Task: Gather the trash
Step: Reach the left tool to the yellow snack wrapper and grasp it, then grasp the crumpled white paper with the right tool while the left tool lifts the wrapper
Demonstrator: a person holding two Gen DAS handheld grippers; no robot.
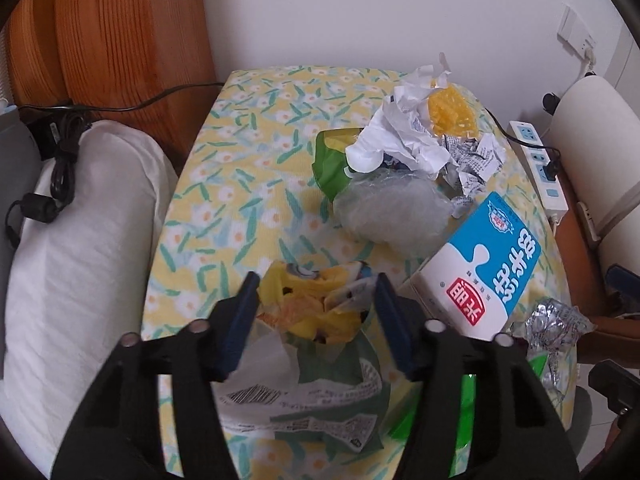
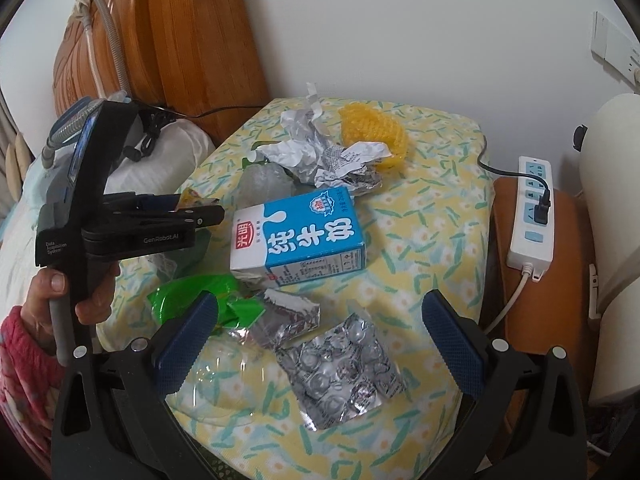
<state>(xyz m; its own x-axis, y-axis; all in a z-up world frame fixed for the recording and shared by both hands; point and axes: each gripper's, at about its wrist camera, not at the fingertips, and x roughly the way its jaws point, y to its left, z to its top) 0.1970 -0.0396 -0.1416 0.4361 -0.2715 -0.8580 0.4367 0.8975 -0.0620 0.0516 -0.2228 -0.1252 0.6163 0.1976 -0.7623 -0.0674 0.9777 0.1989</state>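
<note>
Left gripper [image 1: 316,292]: its blue pads had closed onto a crumpled yellow wrapper [image 1: 316,304], one pad at each side of it; the wrapper bulged between them, so this read as a grasp.
Wrapper's place: directly between the left fingertips, lying on the flowered cloth [image 1: 240,168], with a torn white-and-green paper [image 1: 320,396] just under the jaws, nearer the wrist.
Right gripper [image 2: 320,344]: released, jaws spread wide and holding nothing.
Nearest trash to the right gripper: a silver pill sheet [image 2: 340,376] lay between and below its fingertips; a silver foil packet [image 2: 288,312] sat just ahead, and a green bag [image 2: 200,292] touched the inner side of its left finger.
Pill sheet's long axis: it ran diagonally, from near the left finger away toward the lower right, so the open jaws stood roughly across it.
Milk carton [image 2: 298,232]: on its side farther ahead of the right gripper, beyond the foil, long axis crossways to the fingers.
Nearer hand: the right for the pill sheet, foil and carton; the left was occupied.
Heap beyond: crumpled paper [image 2: 320,152] and yellow mesh [image 2: 372,136] lay far ahead of both grippers.
Judgement: the left would likely lift its wrapper away; the right needed only to drop straight onto the pill sheet.
</note>
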